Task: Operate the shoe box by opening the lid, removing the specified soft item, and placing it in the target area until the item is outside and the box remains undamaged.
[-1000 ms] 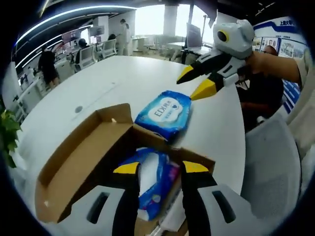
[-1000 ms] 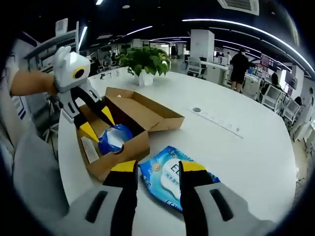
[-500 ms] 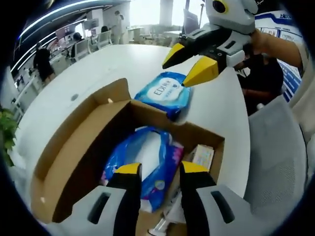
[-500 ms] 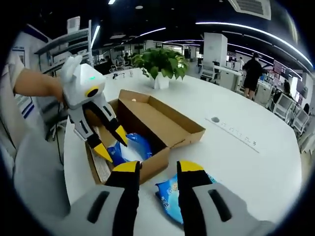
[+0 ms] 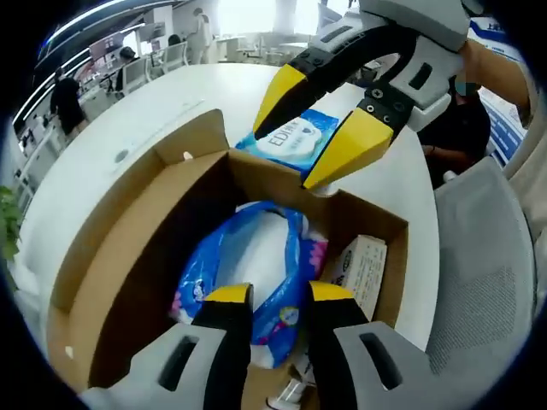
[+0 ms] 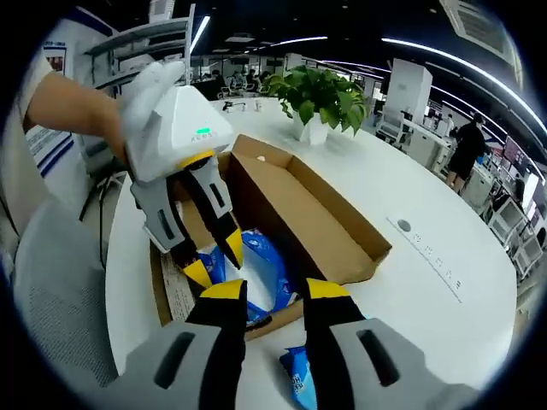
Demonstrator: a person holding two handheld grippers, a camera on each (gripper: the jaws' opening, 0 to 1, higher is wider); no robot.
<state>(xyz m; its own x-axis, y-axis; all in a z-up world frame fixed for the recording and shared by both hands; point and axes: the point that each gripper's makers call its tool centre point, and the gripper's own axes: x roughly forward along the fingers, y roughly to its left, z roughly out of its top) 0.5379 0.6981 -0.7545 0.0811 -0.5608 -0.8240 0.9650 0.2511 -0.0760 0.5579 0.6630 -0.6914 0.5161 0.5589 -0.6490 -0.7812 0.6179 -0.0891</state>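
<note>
Blue soft pack [image 5: 256, 273] under left tool [image 5: 270, 295]

The left gripper [image 5: 269, 299] hangs over the open cardboard shoe box [image 5: 128, 248], jaws a little apart just above a blue-and-white soft pack [image 5: 248, 265] inside. A small white carton [image 5: 359, 269] sits at 3 o'clock of that pack. Up at 12 o'clock the right gripper [image 5: 312, 128] comes in with jaws spread wide, over another blue pack [image 5: 295, 141] lying on the white table [image 5: 171, 102].

Left gripper [image 5: 278, 295] pointing downward, jaws parted; right gripper [image 6: 269, 290] across from it, jaws parted too.
</note>
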